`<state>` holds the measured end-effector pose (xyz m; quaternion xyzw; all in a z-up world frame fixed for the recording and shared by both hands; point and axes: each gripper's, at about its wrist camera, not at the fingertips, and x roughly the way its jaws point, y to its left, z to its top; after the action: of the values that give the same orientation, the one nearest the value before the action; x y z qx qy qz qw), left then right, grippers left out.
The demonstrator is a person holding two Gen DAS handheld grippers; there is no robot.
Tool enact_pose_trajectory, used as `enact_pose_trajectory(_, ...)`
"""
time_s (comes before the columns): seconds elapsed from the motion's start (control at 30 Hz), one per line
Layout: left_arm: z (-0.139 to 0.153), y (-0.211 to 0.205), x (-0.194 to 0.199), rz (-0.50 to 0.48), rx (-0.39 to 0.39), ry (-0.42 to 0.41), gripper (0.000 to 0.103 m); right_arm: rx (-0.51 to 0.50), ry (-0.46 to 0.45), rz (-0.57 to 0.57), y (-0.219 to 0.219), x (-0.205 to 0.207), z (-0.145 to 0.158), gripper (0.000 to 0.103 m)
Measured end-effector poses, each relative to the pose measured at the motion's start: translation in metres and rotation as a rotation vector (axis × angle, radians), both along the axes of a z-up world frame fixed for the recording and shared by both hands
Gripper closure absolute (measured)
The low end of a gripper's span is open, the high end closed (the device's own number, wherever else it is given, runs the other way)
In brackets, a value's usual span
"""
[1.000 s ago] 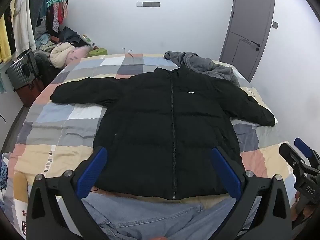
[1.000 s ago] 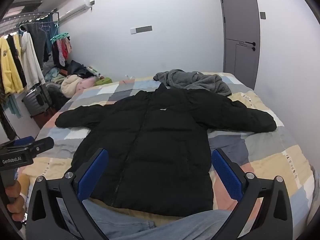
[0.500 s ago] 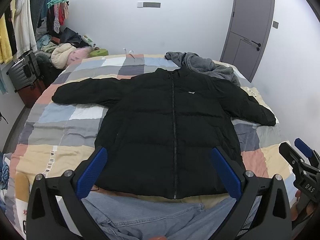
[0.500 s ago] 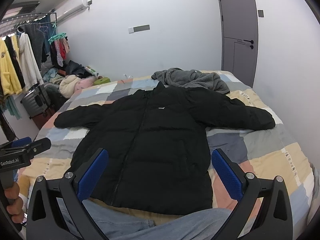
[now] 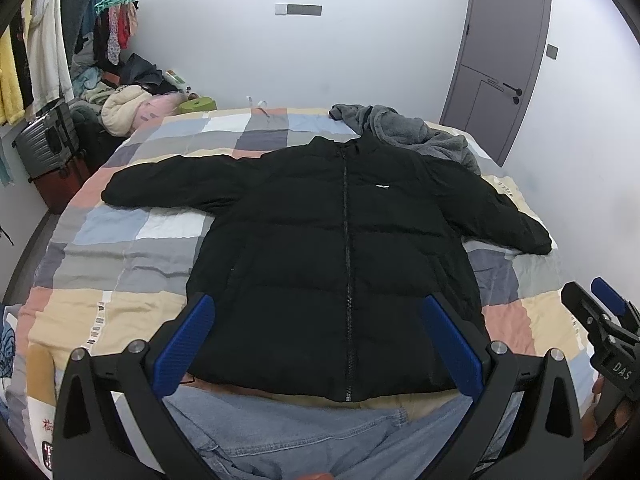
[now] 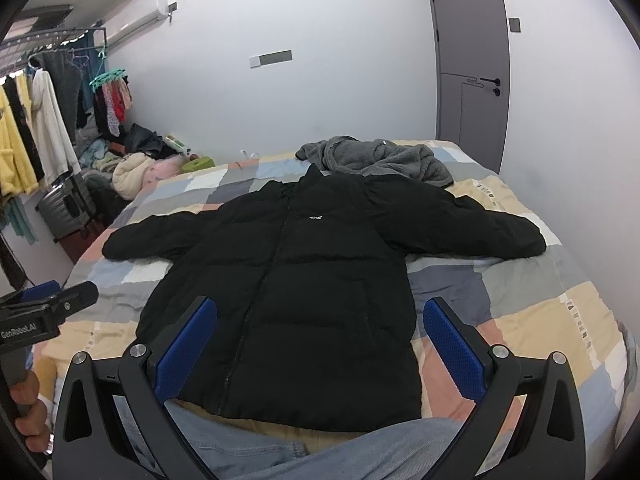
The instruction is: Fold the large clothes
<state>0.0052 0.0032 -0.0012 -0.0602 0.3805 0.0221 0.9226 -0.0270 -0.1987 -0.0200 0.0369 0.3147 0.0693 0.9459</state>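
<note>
A black puffer jacket (image 5: 332, 248) lies flat, zipped, front up on the bed, both sleeves spread out to the sides; it also shows in the right wrist view (image 6: 304, 280). My left gripper (image 5: 320, 344) is open and empty, held above the jacket's hem. My right gripper (image 6: 320, 344) is open and empty, also above the hem, to the right of the left one. Each gripper shows at the edge of the other's view: the right gripper in the left wrist view (image 5: 600, 320), the left gripper in the right wrist view (image 6: 48, 308).
The jacket lies on a patchwork bedspread (image 5: 132, 256). A grey fleece garment (image 5: 404, 128) is bunched at the head of the bed behind the collar. Blue jeans (image 5: 288, 436) lie at the near edge. A clothes rack, suitcase (image 5: 48, 140) and piled clothes stand at left. A grey door (image 5: 500, 56) is at right.
Both grippers have drifted slightly, so the view of the jacket shifts a little. The jacket has not moved and both grippers stay open.
</note>
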Motion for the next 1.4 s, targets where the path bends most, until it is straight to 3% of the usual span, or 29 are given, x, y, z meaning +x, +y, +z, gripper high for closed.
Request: enact_pose_trajectory(1.4,0.001,-0.002,0.003,0.015,0.019,0.012,0.0,0.022,0.022,0.004,-0.008,0.005,-0.007,0.0)
